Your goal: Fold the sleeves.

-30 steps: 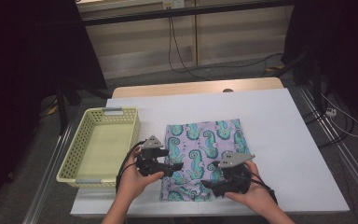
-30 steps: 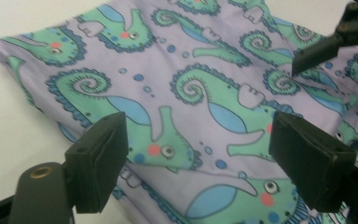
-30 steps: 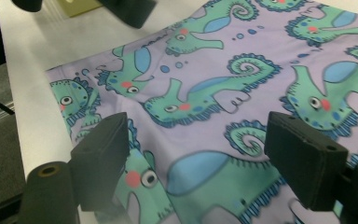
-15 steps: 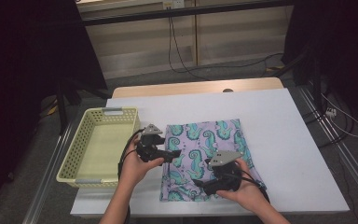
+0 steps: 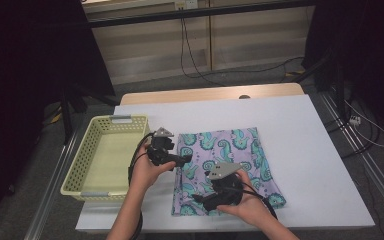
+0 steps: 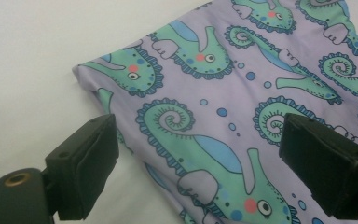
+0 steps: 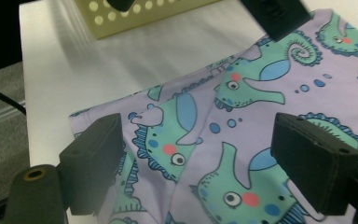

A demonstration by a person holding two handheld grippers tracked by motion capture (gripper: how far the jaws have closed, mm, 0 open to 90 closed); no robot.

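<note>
High view: your left gripper (image 5: 185, 160) and right gripper (image 5: 200, 198) flank the folded cloth's (image 5: 225, 165) left edge beside the basket (image 5: 111, 121) for a lift; gripper views: both spread, left's jaws just opened wider, cloth (image 6: 242, 93) unpinched.

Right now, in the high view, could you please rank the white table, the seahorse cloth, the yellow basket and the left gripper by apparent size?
1. white table
2. seahorse cloth, and the yellow basket, look about alike, so I won't rank them.
3. left gripper, smallest, though it sits nearer the camera.
</note>
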